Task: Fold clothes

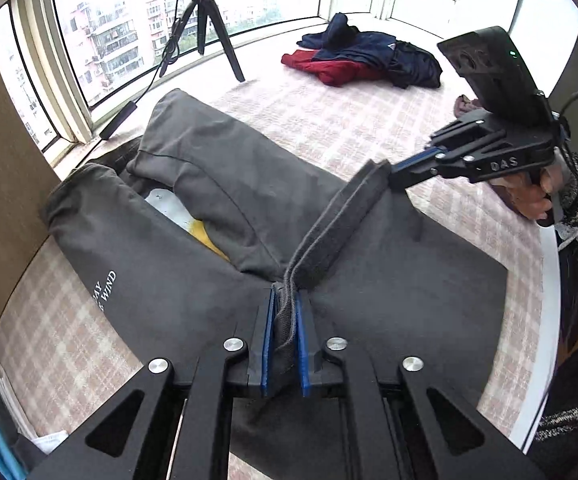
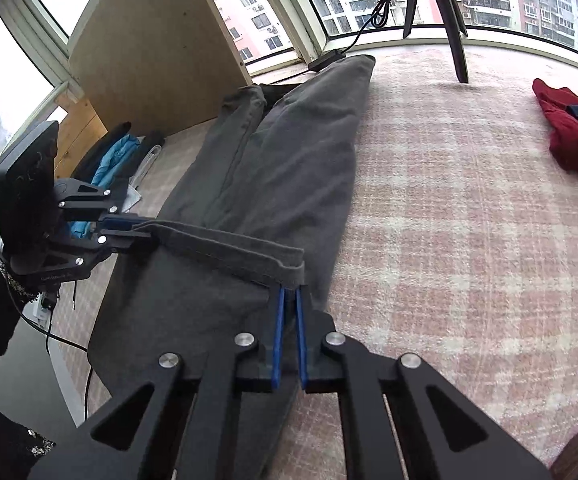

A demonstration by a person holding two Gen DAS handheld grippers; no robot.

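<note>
A: We have the grey sweatpants (image 1: 217, 184) laid out on the plaid bed cover (image 1: 369, 120), legs running away from us toward the window (image 1: 137, 28), cuffs at the far end beside the wooden panel (image 2: 161, 48).

B: And the waistband (image 1: 341, 216)?

A: It's at our end, stretched between both tools. The left gripper (image 1: 285, 308) has its fingers clamped on one end of the band, cloth bunched between the blue pads (image 1: 265, 336). The right gripper (image 2: 287, 300) pinches the other end, fingers nearly together on the fold.

B: So the band runs crosswise and the legs run lengthwise?

A: Yes. The long axis of the pants points straight out from both sets of fingers. The band lies across that axis, lifted slightly off the cover, we judge.

B: Which hand sits nearer the legs?

A: Neither clearly. Both grips sit at the waist end. The legs part in a loose V in the left wrist view, with something yellow and white showing between them.

B: The next move, then?

A: We judge that it carries the waist along that long axis toward the cuffs, both hands together, keeping the band taut. Uneven travel would skew the fold.

B: Anything else nearby?

A: A pile of red and navy clothes (image 1: 369, 60) lies well apart, and a tripod (image 1: 209, 28) stands by the window.
</note>
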